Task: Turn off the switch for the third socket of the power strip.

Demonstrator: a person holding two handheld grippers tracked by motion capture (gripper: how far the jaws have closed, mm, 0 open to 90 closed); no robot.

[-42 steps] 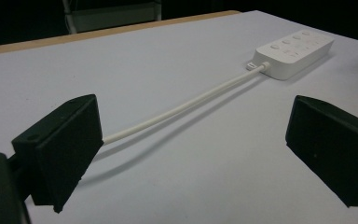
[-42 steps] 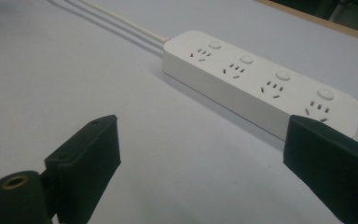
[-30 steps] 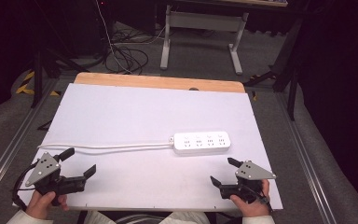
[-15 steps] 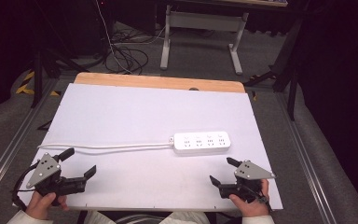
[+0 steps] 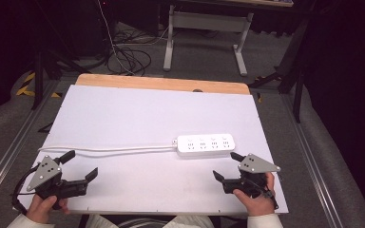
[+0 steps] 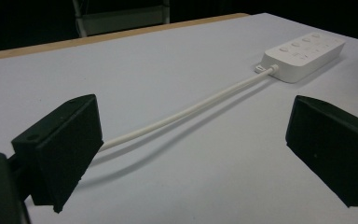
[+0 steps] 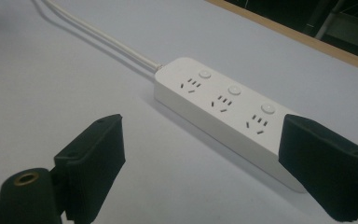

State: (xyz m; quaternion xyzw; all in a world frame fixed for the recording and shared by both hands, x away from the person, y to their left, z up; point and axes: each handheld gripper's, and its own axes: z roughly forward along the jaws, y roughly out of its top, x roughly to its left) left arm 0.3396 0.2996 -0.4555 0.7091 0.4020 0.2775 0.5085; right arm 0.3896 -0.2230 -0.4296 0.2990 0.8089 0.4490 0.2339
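White table (image 5: 123, 114): bare between my grippers. Power strip (image 5: 205, 145): lies right of centre, its cord (image 5: 109, 150) running left. Left gripper (image 5: 80, 166): jaws spread, empty, beside the cord. Right gripper (image 5: 227, 166): jaws spread, just short of the strip. I see nothing shifted since earlier.

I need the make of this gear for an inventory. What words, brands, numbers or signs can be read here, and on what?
None can be read. The white power strip shows only socket slots and round buttons, no print. Its cord and the white table top are plain.
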